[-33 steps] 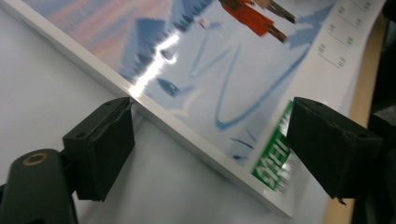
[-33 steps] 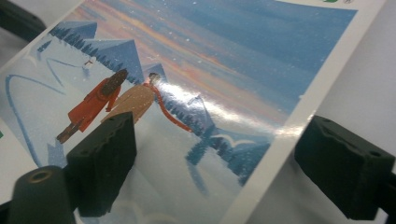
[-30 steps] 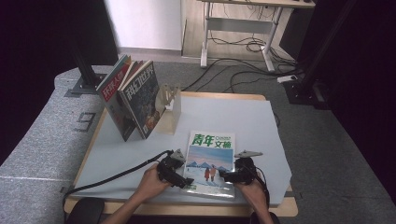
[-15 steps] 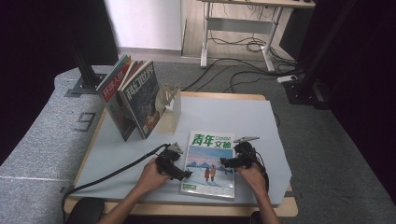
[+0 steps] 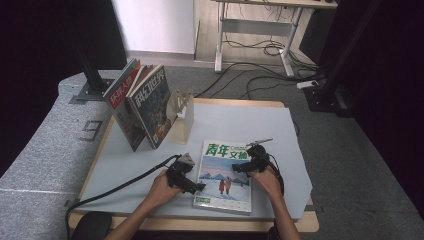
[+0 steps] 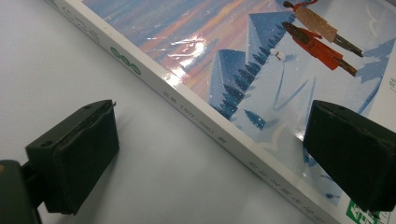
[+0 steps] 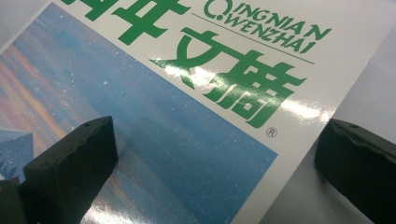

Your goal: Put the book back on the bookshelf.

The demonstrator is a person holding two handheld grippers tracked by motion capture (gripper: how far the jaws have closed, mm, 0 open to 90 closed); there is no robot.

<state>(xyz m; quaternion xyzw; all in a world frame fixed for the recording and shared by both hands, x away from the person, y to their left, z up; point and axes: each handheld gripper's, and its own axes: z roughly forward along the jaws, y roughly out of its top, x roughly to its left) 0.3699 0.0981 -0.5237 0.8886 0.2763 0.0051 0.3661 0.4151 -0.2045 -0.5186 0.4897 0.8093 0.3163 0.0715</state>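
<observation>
At about nine o'clock on the desk point(image 5: 125, 165), two magazines point(image 5: 145, 105) stand upright, leaning together against a pale rack point(image 5: 181, 107) just to their right. Towards seven o'clock, the left tool point(image 5: 192, 186) sits at the lower left edge of the flat magazine point(image 5: 225, 175). Its jaws have just been opening and stand wide apart: in the left gripper view, one jaw is over the bare grey cover of the desk point(image 6: 140, 177) and the other over the snowy picture, with the magazine point(image 6: 261, 70) spine running between them, pressed by neither. The magazine lies face up near the front of the desk, around six o'clock, green title at its far end. At its upper right edge, near five o'clock, the right tool point(image 5: 245, 162) has also just been opening; its jaws straddle the cover's right margin beside the green lettering in the right gripper view, clamping nothing point(image 7: 219, 135).
</observation>
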